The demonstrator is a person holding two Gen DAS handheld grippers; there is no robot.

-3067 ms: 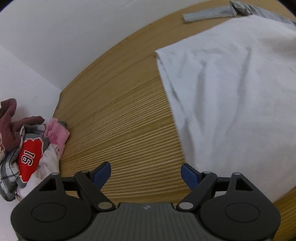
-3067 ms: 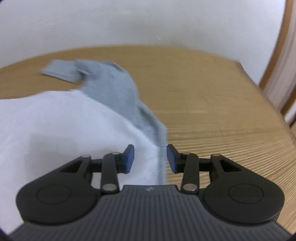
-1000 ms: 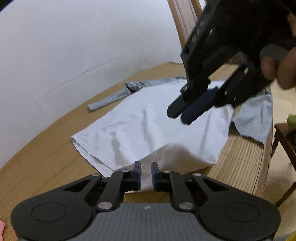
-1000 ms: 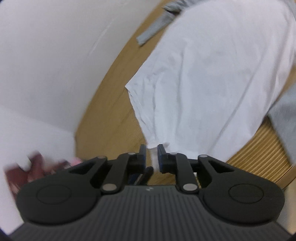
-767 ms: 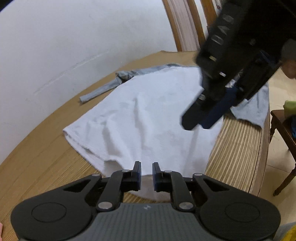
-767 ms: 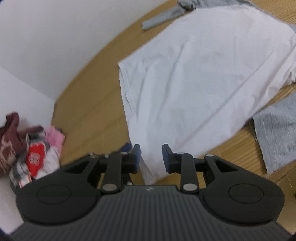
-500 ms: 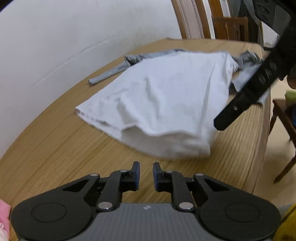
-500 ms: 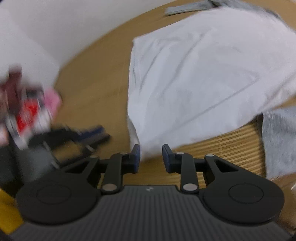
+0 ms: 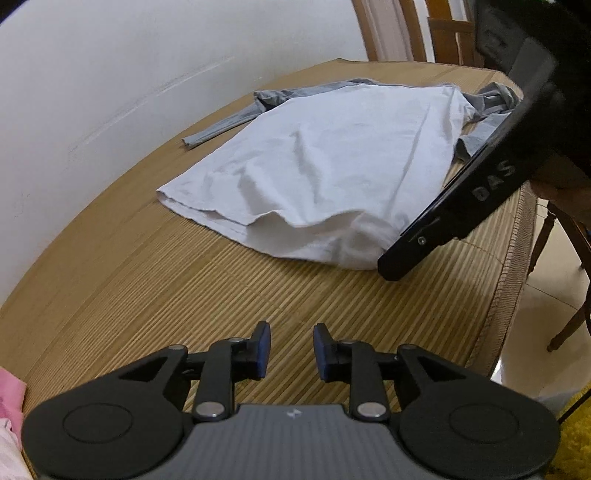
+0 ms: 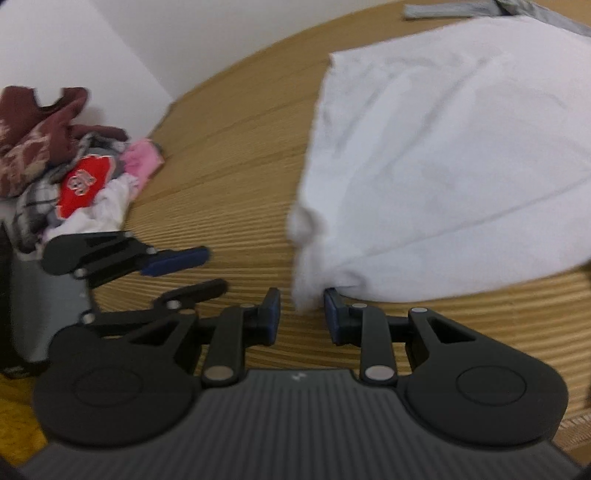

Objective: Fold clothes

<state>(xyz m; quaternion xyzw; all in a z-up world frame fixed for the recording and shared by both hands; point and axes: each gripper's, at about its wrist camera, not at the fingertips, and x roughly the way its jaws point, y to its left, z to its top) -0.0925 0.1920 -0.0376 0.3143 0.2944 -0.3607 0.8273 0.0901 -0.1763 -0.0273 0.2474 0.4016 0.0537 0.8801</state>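
Observation:
A white T-shirt [image 9: 332, 162] lies folded over on the round wooden table [image 9: 192, 295], on top of a grey long-sleeved garment [image 9: 236, 118]. It also shows in the right wrist view [image 10: 461, 147]. My left gripper [image 9: 291, 350] is open and empty, a short way back from the shirt's near fold. My right gripper [image 10: 301, 317] is open with the shirt's near corner just in front of the gap between its fingers. The right gripper's body [image 9: 480, 184] shows in the left wrist view, beside the shirt.
A pile of mixed clothes [image 10: 70, 166], maroon, plaid, red and pink, sits off the table's left edge. The left gripper [image 10: 173, 258] shows in the right wrist view. Wooden chairs [image 9: 443, 33] stand behind the table, and the table edge [image 9: 513, 258] is on the right.
Both grippers held the shirt's edge and carried it over into a fold. Both have since opened, let the cloth drop, and the left has drawn back from it.

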